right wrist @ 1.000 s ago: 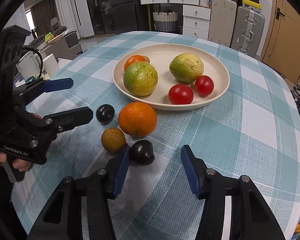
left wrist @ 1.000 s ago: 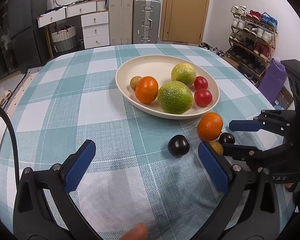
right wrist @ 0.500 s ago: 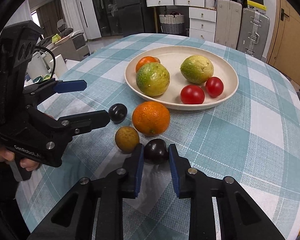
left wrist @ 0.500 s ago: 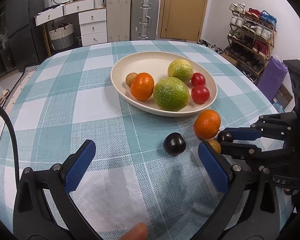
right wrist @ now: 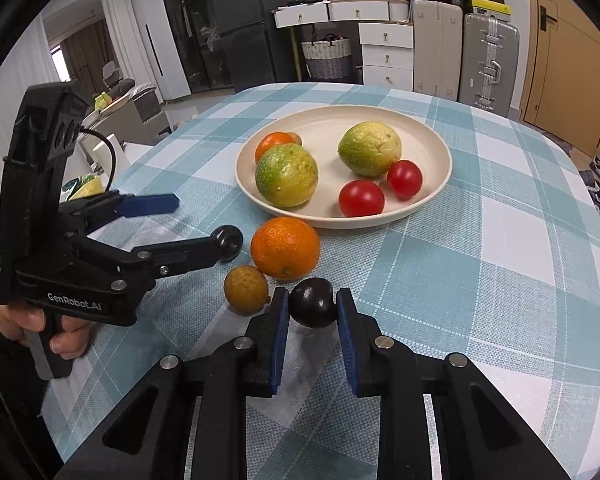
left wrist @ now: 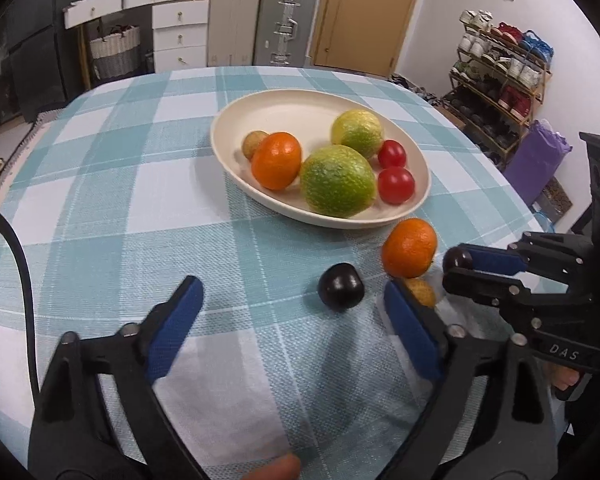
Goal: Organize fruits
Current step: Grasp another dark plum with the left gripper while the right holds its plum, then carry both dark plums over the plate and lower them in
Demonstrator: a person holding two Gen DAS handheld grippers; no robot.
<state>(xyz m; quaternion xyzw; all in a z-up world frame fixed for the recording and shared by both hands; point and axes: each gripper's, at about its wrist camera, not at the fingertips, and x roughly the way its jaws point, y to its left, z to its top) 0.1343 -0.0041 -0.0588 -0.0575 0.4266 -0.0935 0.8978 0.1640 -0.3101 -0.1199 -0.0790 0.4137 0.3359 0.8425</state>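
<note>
A cream plate (left wrist: 422,184) (right wrist: 440,152) holds an orange, two green-yellow fruits, two red tomatoes and a small brown fruit. On the checked cloth in front of it lie an orange (left wrist: 409,246) (right wrist: 285,247), a small yellow-brown fruit (left wrist: 422,291) (right wrist: 246,289) and a dark plum (left wrist: 341,286) (right wrist: 230,241). My right gripper (right wrist: 312,310) (left wrist: 458,264) is shut on a second dark plum (right wrist: 311,307) (left wrist: 457,258), just off the cloth. My left gripper (left wrist: 292,300) (right wrist: 196,220) is open and empty, the loose plum just ahead between its fingers.
The round table's near edge is right below both grippers. Drawers (left wrist: 180,28), suitcases (left wrist: 288,24) and a door stand behind the table. A shoe rack (left wrist: 500,68) and a purple bag (left wrist: 538,164) are at the right.
My right gripper has moved forward and closed on the dark plum, then lifted it slightly. My left gripper has stayed open and drifted a little closer to the loose plum.
</note>
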